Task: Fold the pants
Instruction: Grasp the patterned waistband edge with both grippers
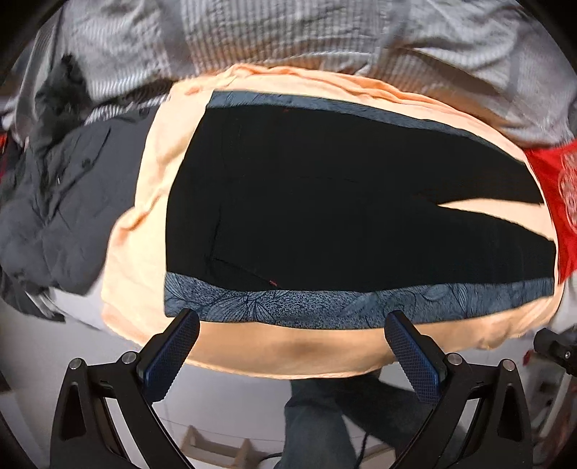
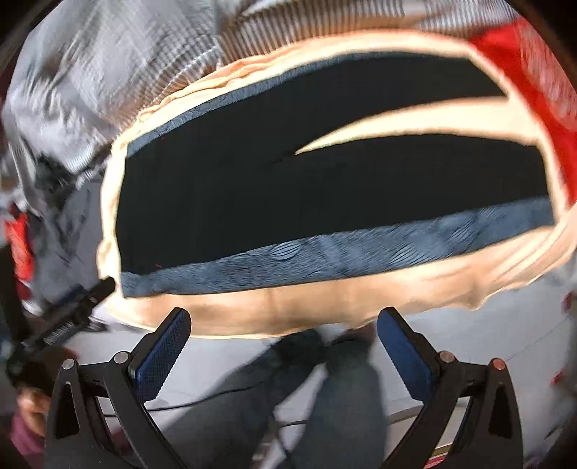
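Black pants [image 1: 324, 202] with a blue patterned side stripe [image 1: 324, 306] lie flat on a peach cloth [image 1: 144, 202], waist to the left, legs spread to the right with a narrow gap between them. The pants also show in the right wrist view [image 2: 252, 202]. My left gripper [image 1: 292, 324] is open and empty, fingertips just above the near stripe edge. My right gripper [image 2: 285, 317] is open and empty, hovering over the near edge of the peach cloth [image 2: 288, 306]. The left gripper's tip [image 2: 97, 292] shows at the pants' waist corner in the right wrist view.
A dark grey garment pile [image 1: 61, 202] lies left of the cloth. Grey striped bedding [image 1: 288, 32] lies behind. A red cloth [image 1: 559, 194] lies at the leg ends. The person's legs in jeans [image 2: 324, 397] stand below the near edge.
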`<state>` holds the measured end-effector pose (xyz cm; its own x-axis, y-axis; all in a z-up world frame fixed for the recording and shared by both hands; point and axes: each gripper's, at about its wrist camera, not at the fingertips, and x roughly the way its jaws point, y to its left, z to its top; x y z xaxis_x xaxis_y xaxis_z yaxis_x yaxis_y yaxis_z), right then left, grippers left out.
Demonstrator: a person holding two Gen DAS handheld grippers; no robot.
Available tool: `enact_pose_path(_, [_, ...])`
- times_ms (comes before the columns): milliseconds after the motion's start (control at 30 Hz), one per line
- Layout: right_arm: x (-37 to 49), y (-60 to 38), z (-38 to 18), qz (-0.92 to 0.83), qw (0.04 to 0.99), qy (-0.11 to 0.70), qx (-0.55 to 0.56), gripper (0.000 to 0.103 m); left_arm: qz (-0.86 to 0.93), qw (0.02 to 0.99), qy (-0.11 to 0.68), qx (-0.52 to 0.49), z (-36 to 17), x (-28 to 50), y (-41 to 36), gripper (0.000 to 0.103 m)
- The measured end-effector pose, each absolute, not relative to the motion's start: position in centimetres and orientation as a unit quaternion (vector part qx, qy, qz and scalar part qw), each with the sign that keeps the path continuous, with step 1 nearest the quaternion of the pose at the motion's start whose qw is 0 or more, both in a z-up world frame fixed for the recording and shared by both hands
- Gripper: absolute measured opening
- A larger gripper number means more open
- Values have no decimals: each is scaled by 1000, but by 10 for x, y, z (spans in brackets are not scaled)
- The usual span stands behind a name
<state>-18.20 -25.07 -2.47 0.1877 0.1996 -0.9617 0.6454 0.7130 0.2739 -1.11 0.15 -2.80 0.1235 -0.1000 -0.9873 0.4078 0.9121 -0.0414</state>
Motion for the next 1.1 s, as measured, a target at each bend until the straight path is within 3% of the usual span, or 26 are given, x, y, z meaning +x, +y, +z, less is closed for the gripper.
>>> enact_pose_path(200, [-195, -266, -95, -143, 660, 555, 486, 102, -138, 713, 685, 49, -81, -4, 22, 103])
enact_pose_path(367, [-209, -260, -161, -99, 632, 528, 558, 81, -144, 720, 679, 5, -103, -8, 30, 103])
enact_pose_path(667, [-215, -264, -215, -44, 631, 422, 650, 80, -163, 705, 687, -71, -130, -16, 39, 103])
enact_pose_path(833, [-194, -265, -221, -26, 631, 413, 656, 80, -163, 695, 693, -102, -138, -17, 49, 103])
enact_pose_path(900, [-183, -265, -226, -14, 604, 422, 676, 60, -159, 693, 695, -106, -140, -18, 52, 103])
enact_pose_path(933, [-180, -265, -227, -12, 589, 429, 685, 30, -157, 692, 696, -111, -143, -19, 54, 103])
enact_pose_path(967, [-179, -265, -224, -13, 579, 429, 693, 13, -157, 687, 699, -121, -143, -19, 56, 103])
enact_pose_path(1100, [-174, -266, -201, 25, 582, 401, 707, 9, -155, 682, 694, -171, -140, -18, 67, 103])
